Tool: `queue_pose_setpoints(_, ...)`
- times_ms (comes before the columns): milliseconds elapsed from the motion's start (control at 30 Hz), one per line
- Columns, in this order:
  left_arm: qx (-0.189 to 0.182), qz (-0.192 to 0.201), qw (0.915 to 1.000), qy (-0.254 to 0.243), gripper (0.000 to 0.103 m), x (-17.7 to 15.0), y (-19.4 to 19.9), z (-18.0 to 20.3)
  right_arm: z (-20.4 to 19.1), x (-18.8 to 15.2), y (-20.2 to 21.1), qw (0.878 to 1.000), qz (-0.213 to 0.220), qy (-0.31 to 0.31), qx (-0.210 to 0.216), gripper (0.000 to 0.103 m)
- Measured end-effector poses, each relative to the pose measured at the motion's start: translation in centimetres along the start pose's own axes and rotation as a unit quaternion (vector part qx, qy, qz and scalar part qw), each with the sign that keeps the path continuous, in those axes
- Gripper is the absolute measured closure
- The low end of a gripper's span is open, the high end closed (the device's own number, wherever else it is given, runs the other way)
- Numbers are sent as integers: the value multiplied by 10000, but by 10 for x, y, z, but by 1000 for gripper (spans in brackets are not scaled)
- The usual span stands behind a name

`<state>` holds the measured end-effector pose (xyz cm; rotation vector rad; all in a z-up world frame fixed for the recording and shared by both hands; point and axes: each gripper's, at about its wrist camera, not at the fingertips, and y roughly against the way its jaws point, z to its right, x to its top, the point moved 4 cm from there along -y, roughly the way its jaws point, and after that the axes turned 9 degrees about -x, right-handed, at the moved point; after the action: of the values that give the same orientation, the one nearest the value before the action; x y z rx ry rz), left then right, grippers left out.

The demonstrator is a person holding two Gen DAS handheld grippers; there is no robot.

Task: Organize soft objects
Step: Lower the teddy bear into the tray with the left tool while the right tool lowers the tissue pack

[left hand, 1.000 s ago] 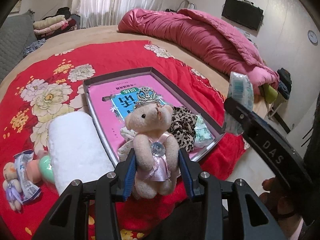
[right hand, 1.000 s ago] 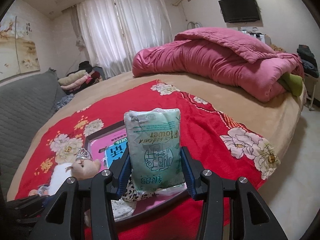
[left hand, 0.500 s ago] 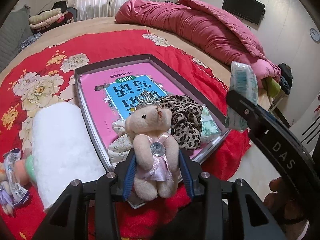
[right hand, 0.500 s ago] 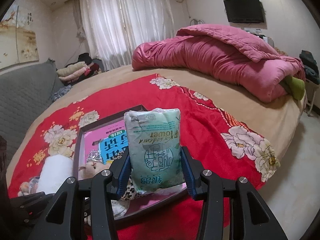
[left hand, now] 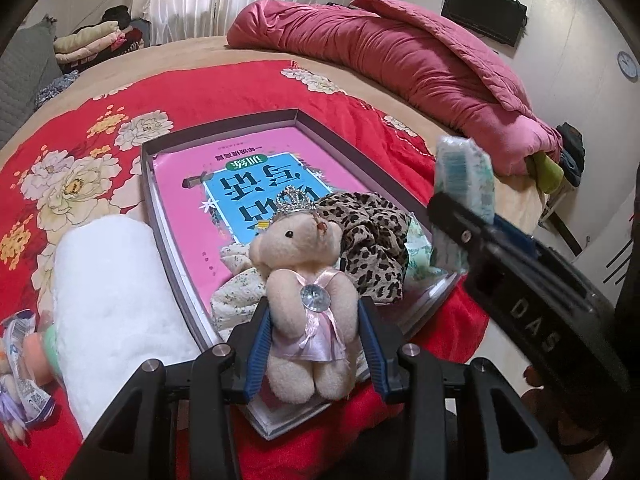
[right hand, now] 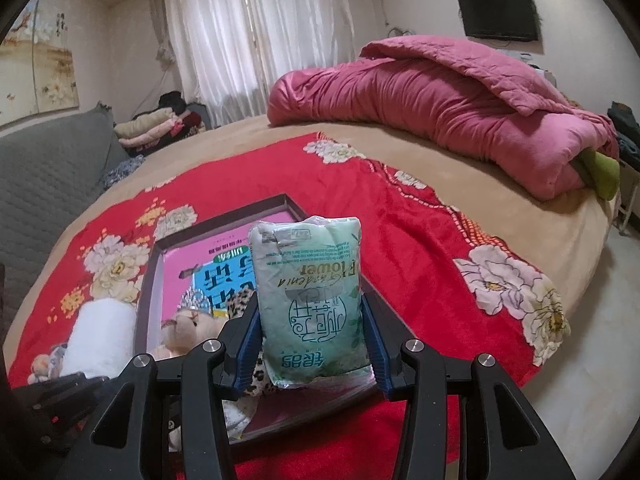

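Note:
My left gripper (left hand: 316, 340) is shut on a cream teddy bear (left hand: 306, 296) in a pink dress and tiara, held over the near end of a dark shallow tray (left hand: 224, 130) lined with a pink book. In the tray lie a leopard-print cloth (left hand: 368, 236), a floral cloth (left hand: 236, 296) and a green tissue pack (left hand: 416, 252). My right gripper (right hand: 310, 340) is shut on another green tissue pack (right hand: 310, 300), upright above the tray's near right corner; from the left wrist it appears at the right edge (left hand: 460, 176).
A rolled white towel (left hand: 108, 300) lies left of the tray on the red floral blanket (left hand: 240, 84), with a small wrapped toy (left hand: 24, 368) beside it. A pink quilt (left hand: 400, 52) is heaped at the far side. The bed edge and floor are at the right.
Both grippers have come lower and closer over the tray, each keeping its object. The bear now hangs over the tray's near end.

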<state>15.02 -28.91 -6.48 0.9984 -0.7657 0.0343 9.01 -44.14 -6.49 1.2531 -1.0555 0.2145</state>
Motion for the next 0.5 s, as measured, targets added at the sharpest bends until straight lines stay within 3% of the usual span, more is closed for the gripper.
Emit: queue_pose_setpoints(500,38,15,10000,-33,61,0,-1,-1,-1,-14,-33,9975,-702,27,101,53)
